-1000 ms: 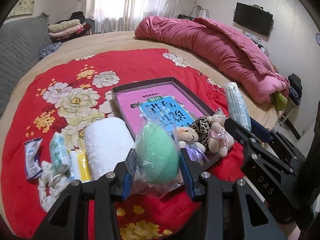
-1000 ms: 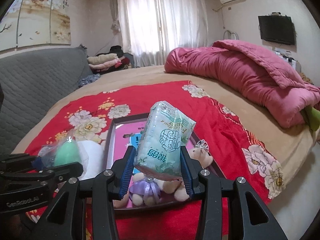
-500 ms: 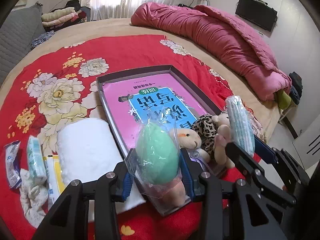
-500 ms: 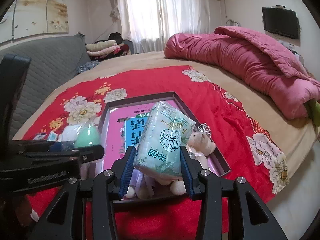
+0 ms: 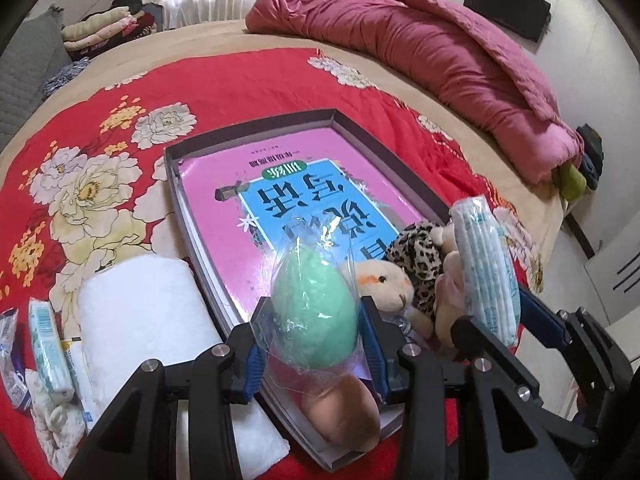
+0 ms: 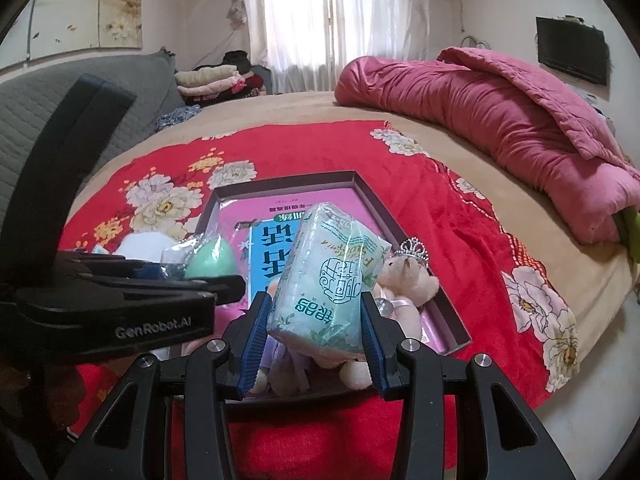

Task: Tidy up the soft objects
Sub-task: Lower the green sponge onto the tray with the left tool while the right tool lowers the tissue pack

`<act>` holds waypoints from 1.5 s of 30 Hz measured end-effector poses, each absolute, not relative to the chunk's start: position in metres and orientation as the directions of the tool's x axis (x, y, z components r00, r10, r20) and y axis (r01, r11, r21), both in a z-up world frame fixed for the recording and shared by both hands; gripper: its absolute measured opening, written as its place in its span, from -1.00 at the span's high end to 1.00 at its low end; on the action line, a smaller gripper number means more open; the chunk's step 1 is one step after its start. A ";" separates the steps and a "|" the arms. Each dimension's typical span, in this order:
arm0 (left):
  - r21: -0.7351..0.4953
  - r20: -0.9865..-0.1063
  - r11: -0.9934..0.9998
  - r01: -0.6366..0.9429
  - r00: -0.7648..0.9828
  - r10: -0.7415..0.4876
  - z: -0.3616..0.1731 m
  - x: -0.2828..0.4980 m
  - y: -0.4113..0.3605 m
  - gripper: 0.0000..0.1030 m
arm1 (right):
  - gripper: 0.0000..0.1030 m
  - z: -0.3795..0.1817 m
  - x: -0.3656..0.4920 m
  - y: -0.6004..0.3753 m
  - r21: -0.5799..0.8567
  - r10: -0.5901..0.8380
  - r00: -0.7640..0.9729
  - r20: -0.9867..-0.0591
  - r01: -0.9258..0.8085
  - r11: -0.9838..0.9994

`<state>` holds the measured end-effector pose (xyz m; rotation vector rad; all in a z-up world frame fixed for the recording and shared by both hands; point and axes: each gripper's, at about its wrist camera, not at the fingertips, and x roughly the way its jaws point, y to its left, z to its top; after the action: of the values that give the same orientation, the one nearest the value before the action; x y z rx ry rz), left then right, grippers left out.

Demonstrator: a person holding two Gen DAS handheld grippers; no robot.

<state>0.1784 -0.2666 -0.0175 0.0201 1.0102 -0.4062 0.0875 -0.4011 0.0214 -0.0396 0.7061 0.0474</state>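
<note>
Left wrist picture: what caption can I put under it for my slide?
Left gripper holding a bagged green egg-shaped sponge over a dark shallow tray with plush toys.

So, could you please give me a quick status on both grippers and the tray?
Left gripper shut on bagged green sponge egg. Right gripper shut on pale-green tissue pack. Both over dark tray; plush bears crowd its near end.
</note>
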 end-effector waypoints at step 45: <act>-0.047 -0.902 0.933 0.356 0.386 -0.192 -0.037 0.196 -0.290 0.13 | -0.27 -0.001 0.103 -0.381 -0.108 -0.007 0.686 -0.728 -0.105 0.989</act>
<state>0.1960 -0.2896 -0.0366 0.1638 1.1228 -0.3509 0.1029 -0.3807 -0.0011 -0.1447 0.8144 0.0551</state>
